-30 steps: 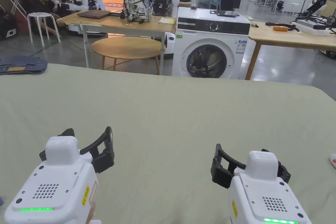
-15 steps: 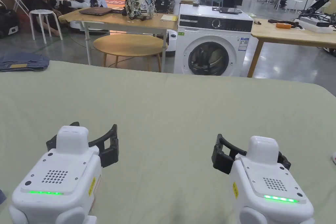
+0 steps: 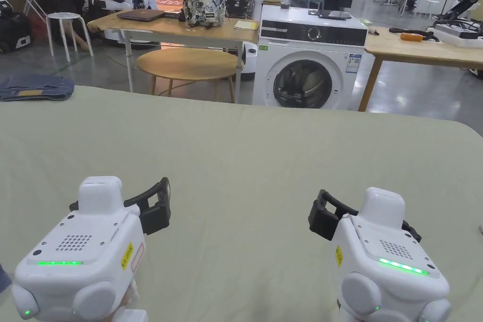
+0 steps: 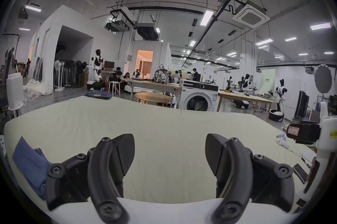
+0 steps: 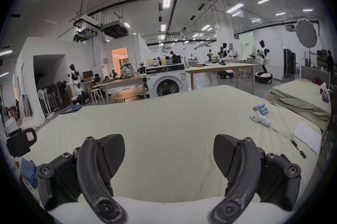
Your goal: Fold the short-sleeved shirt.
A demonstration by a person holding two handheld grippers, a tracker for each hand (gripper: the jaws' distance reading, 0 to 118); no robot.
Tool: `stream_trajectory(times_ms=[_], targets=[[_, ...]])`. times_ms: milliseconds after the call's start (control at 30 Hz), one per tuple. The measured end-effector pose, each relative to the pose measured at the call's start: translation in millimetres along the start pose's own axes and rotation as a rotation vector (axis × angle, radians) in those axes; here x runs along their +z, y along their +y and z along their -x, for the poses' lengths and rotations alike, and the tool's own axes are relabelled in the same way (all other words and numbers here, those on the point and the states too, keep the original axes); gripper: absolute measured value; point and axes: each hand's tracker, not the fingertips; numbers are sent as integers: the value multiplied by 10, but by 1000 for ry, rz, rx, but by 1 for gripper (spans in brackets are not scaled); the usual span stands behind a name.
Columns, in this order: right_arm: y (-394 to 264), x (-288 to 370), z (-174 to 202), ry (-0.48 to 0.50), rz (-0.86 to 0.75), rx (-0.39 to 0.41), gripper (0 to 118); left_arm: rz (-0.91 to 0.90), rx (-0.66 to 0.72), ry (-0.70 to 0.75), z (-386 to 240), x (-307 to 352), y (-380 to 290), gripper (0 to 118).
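While both claws hover low over the pale green cloth-covered work surface [image 3: 264,148], each stands with its jaws spread wide apart and nothing between them. Seen from the head view, the left gripper [image 3: 118,202] is a white plastic body with black curved jaws and a green light strip, and the right gripper [image 3: 363,219] is its twin, well apart from it.

A crumpled blue fabric garment [image 4: 31,160] lies on the surface just outside the left gripper's left jaw; whether it is the short-sleeved shirt cannot be told. It also shows in the right gripper view [image 5: 29,169], low at the left edge.

Off to the right of the right gripper lie a small white handheld device [image 5: 259,118], a bunch of pale blue cylinders [image 5: 260,108] and a white sheet of paper [image 5: 307,135]. Ahead of both claws, past the far edge, stands a white front-loading washing machine [image 3: 306,66], and a folded blue denim piece [image 3: 35,87] rests at the far left corner.
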Motion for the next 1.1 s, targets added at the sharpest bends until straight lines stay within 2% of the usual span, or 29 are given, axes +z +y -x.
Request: stream_trajectory(times_ms=[300, 667, 1100], targets=[[-7, -58, 5, -18, 14, 16, 100, -15, 29, -17, -22, 8, 35, 81], [-21, -69, -2, -19, 3, 15, 100, -3, -41, 71, -65, -27, 21, 81], [-29, -89, 14, -9, 9, 20, 100, -14, -86, 74, -85, -23, 51, 81]])
